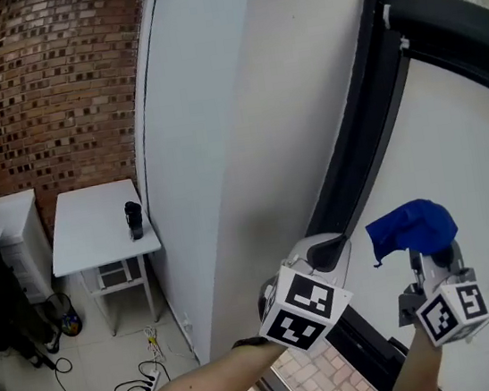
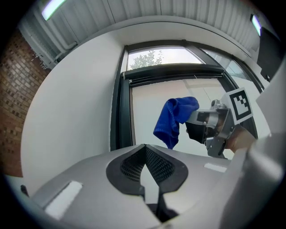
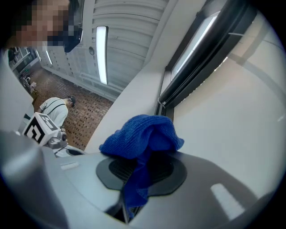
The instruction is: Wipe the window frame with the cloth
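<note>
Right gripper: I find its jaws clenched on the blue cloth. The cloth sits bunched over the jaw tips, and one tail runs down between the two pads. In the head view the cloth rides at the top of the right gripper, raised before the pale window pane. It is right of the dark window frame and apart from it. I cannot tell whether the cloth touches the pane.

Left gripper: its jaws are closed tip to tip, with nothing between them. It is held just beside the frame's upright, left of the cloth and clear of it.

Lower left, a small white bench stands against the brick wall, carrying one dark object.
</note>
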